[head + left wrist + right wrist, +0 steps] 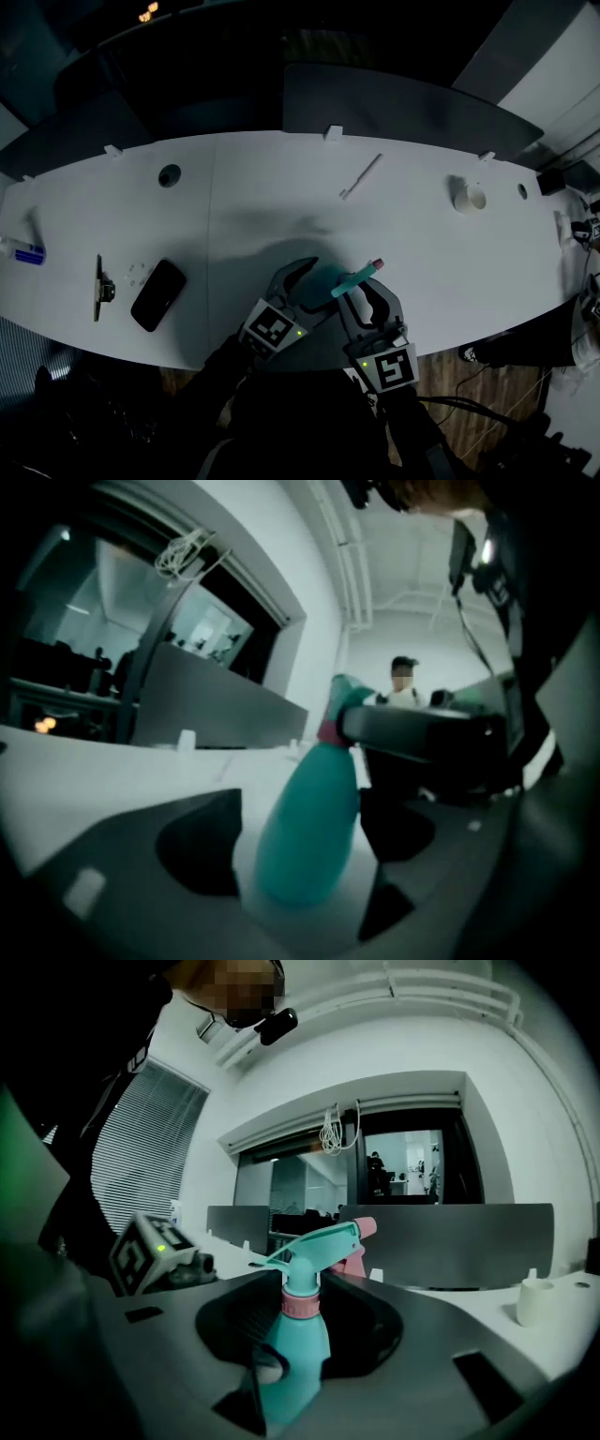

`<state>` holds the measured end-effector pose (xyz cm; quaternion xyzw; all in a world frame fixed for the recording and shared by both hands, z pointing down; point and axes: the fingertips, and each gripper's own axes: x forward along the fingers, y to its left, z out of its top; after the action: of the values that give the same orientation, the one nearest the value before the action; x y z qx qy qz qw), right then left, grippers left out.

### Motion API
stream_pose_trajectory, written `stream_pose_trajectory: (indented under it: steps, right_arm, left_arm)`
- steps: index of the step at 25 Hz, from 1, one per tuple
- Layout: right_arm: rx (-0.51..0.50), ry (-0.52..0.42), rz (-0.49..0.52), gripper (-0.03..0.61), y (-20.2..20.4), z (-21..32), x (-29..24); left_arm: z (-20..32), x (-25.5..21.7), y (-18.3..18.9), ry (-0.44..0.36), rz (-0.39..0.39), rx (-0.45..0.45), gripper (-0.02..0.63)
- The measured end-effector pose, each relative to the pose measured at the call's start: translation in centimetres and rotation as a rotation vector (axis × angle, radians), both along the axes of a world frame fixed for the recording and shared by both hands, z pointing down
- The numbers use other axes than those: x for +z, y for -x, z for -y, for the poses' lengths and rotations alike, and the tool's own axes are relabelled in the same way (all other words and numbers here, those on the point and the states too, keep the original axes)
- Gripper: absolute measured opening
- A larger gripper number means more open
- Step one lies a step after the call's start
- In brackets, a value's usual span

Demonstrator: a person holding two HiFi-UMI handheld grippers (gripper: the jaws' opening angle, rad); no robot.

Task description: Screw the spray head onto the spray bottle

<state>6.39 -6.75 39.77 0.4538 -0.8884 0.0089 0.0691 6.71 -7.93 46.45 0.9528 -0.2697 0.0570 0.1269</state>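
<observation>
Bottle clamped in right tongs, spray head on; left tongs gape wide around it.

Dim bluish light, fisheye-warped, soft blur.

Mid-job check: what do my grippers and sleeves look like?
The left gripper and right gripper are dark grey with broad curved jaws. Each carries a white cube with black square markers and a green light. The sleeves are dark.

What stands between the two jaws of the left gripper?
The body of the teal spray bottle, spray head sitting on its neck; the left gripper view shows it.
</observation>
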Motion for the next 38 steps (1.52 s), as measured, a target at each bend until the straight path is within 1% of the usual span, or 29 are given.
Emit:
stream_pose_trajectory:
  steps: [1, 3, 4, 5, 6, 7, 8, 9, 10, 12, 15, 16, 17, 18, 19, 20, 21, 23, 24, 25, 27, 28, 29, 30, 31, 32, 34, 37, 38]
  right_arm:
    - [-0.037, 0.007, 0.003, 0.130, 0.0, 0.0, 0.0]
    - [-0.108, 0.011, 0.010, 0.130, 0.1, -0.1, -0.2]
    - [-0.134, 0.007, 0.006, 0.130, 0.1, -0.1, -0.2]
    - [-0.151, 0.003, 0.000, 0.130, 0.2, -0.1, -0.2]
    - [-0.160, -0.001, -0.003, 0.130, 0.2, -0.1, -0.2]
    - [-0.161, -0.002, 0.002, 0.130, 0.3, 0.0, -0.2]
    - [-0.157, -0.001, 0.014, 0.130, 0.3, 0.1, -0.3]
    - [-0.147, -0.004, 0.026, 0.130, 0.3, 0.2, -0.3]
    - [-0.130, -0.012, 0.030, 0.130, 0.2, 0.2, -0.4]
    - [-0.078, -0.040, 0.025, 0.130, 0.2, 0.2, -0.6]
    - [0.012, -0.080, 0.009, 0.130, 0.3, 0.1, -0.6]
    - [0.034, -0.083, 0.003, 0.130, 0.3, 0.1, -0.5]
    - [0.049, -0.081, 0.000, 0.130, 0.4, 0.0, -0.4]
    - [0.055, -0.076, -0.001, 0.130, 0.5, 0.0, -0.3]
    - [0.052, -0.070, 0.000, 0.130, 0.5, 0.0, -0.2]
    - [0.042, -0.062, 0.003, 0.130, 0.6, 0.1, -0.2]
    - [0.026, -0.051, 0.006, 0.130, 0.6, 0.1, -0.1]
    - [-0.022, -0.029, 0.006, 0.130, 0.6, 0.2, 0.0]
    - [-0.052, -0.023, 0.003, 0.130, 0.6, 0.3, 0.0]
    - [-0.081, -0.020, -0.002, 0.130, 0.6, 0.3, -0.1]
    - [-0.127, -0.013, -0.006, 0.130, 0.7, 0.2, -0.2]
    - [-0.143, -0.010, -0.004, 0.130, 0.7, 0.2, -0.2]
    - [-0.153, -0.007, 0.000, 0.130, 0.8, 0.1, -0.3]
    - [-0.157, -0.007, 0.004, 0.130, 0.7, 0.1, -0.3]
    - [-0.153, -0.012, 0.006, 0.130, 0.7, 0.2, -0.4]
    - [-0.140, -0.018, 0.010, 0.130, 0.7, 0.2, -0.5]
    - [-0.085, -0.027, 0.022, 0.130, 0.5, 0.3, -0.5]
    - [0.007, -0.035, 0.033, 0.130, 0.3, 0.3, -0.4]
    - [0.027, -0.035, 0.031, 0.130, 0.3, 0.3, -0.4]
  left_arm:
    - [0.1, 0.0, 0.0, 0.022, 0.007, 0.110, 0.388]
    - [-0.1, 0.9, -0.5, 0.065, 0.070, 0.342, 0.394]
    - [-0.3, 1.3, -0.9, 0.078, 0.096, 0.435, 0.396]
    - [-0.6, 1.6, -1.4, 0.082, 0.109, 0.501, 0.396]
    - [-0.8, 1.6, -1.8, 0.080, 0.111, 0.535, 0.391]
    - [-1.0, 1.6, -2.0, 0.074, 0.105, 0.539, 0.370]
    - [-1.0, 1.5, -2.0, 0.063, 0.097, 0.516, 0.365]
    - [-0.9, 1.3, -1.9, 0.045, 0.094, 0.468, 0.361]
    - [-0.8, 1.2, -1.7, 0.019, 0.098, 0.399, 0.352]
    - [-0.5, 0.7, -1.4, -0.045, 0.131, 0.216, 0.338]
    - [-0.5, 0.4, -0.8, -0.118, 0.176, -0.103, 0.321]
    - [-0.6, 0.5, -0.7, -0.142, 0.186, -0.196, 0.321]
    - [-0.7, 0.7, -0.6, -0.164, 0.193, -0.260, 0.321]
    - [-0.8, 0.9, -0.6, -0.179, 0.193, -0.284, 0.322]
    - [-0.8, 0.9, -0.6, -0.184, 0.179, -0.267, 0.324]
    - [-0.8, 0.7, -0.5, -0.177, 0.150, -0.219, 0.325]
    - [-0.7, 0.4, -0.4, -0.159, 0.112, -0.152, 0.324]
    - [-0.3, -0.1, 0.1, -0.082, 0.055, 0.014, 0.333]
    - [-0.1, 0.0, 0.1, -0.033, 0.054, 0.112, 0.361]
    - [0.0, 0.3, 0.1, 0.010, 0.073, 0.222, 0.364]
    - [-0.3, 1.1, -0.5, 0.071, 0.115, 0.437, 0.365]
    - [-0.6, 1.1, -1.0, 0.088, 0.120, 0.518, 0.365]
    - [-0.8, 1.1, -1.3, 0.091, 0.123, 0.566, 0.361]
    - [-0.9, 1.0, -1.5, 0.080, 0.123, 0.577, 0.358]
    - [-0.9, 0.8, -1.6, 0.057, 0.121, 0.552, 0.351]
    - [-0.9, 0.6, -1.5, 0.026, 0.119, 0.494, 0.344]
    - [-0.6, 0.3, -1.2, -0.056, 0.129, 0.307, 0.328]
    - [-0.8, 0.2, -0.7, -0.192, 0.195, -0.006, 0.312]
    - [-0.9, 0.2, -0.6, -0.219, 0.210, -0.097, 0.311]
